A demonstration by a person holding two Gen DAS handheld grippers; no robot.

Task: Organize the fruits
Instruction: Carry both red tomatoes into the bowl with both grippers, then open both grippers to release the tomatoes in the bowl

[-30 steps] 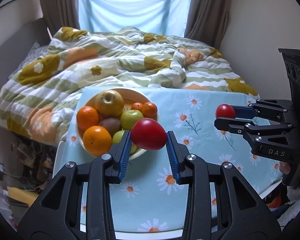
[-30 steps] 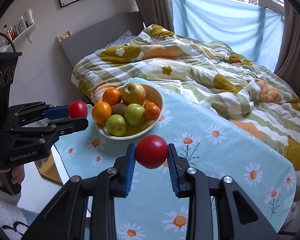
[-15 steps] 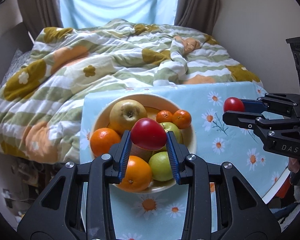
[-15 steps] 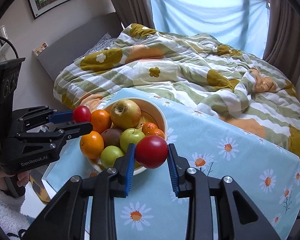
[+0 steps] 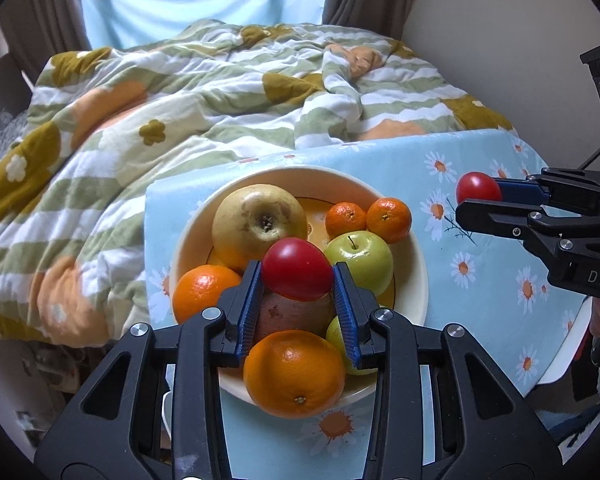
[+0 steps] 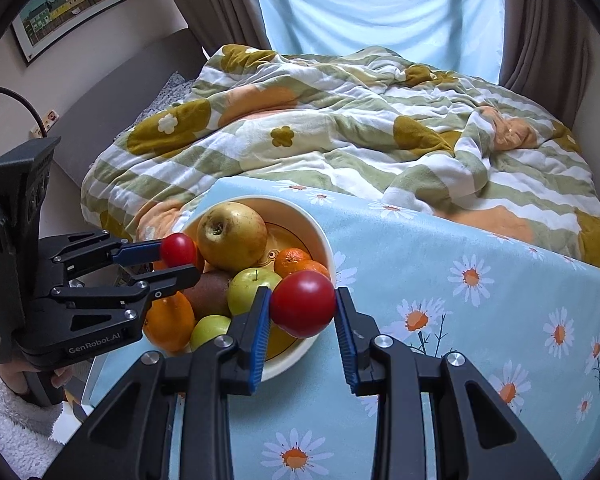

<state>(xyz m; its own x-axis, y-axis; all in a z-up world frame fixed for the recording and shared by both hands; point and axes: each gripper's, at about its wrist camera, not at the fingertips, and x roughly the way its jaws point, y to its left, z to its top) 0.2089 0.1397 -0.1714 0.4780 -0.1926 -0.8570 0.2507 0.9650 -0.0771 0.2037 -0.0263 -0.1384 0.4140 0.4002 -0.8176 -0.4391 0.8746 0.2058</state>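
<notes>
My left gripper (image 5: 298,276) is shut on a red tomato (image 5: 297,269) and holds it over the cream fruit bowl (image 5: 416,264), above a kiwi (image 5: 294,314). The bowl holds a yellow apple (image 5: 260,220), green apples, oranges and two mandarins. My right gripper (image 6: 303,306) is shut on a second red tomato (image 6: 302,304) above the bowl's (image 6: 320,232) near right rim. The left gripper also shows in the right wrist view (image 6: 178,258); the right gripper shows in the left wrist view (image 5: 478,192), right of the bowl.
The bowl stands at the left end of a small table with a blue daisy cloth (image 6: 480,280). A bed with a floral quilt (image 6: 360,132) lies right behind it. A wall (image 5: 500,40) stands to the right.
Both grippers moved toward the bowl with their tomatoes. The left one now hangs over the bowl's middle; the right one has come up to its rim.
</notes>
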